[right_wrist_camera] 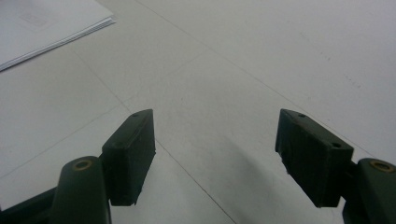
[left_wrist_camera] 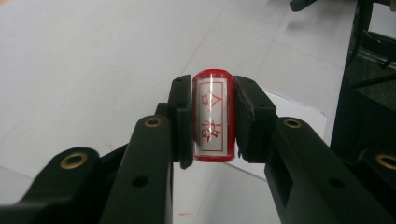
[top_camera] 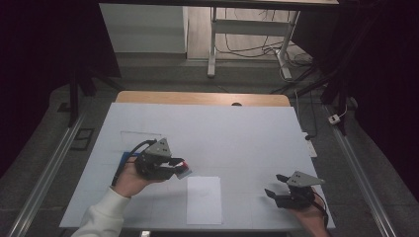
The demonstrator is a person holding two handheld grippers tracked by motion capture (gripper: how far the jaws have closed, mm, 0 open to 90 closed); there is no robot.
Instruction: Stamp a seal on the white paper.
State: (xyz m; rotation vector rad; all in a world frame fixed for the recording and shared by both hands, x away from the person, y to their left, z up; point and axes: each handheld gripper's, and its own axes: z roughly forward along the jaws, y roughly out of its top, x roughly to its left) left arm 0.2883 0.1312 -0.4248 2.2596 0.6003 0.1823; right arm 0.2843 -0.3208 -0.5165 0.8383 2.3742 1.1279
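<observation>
A white table point(top_camera: 237, 133) stood over grey floor point(top_camera: 346, 163). The left gripper point(left_wrist_camera: 212, 116) clamped a red stamp point(left_wrist_camera: 213, 114) reading 合格; the right gripper point(right_wrist_camera: 215, 154) gaped, empty, right of paper point(top_camera: 203, 200).

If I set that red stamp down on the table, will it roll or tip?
The stamp looks round-bodied, so on its side it would likely roll across the smooth table. Standing on end it looks taller than wide, so a nudge might tip it. Its glossy shell may be slippery, though the left gripper grips it squarely by its sides.
</observation>
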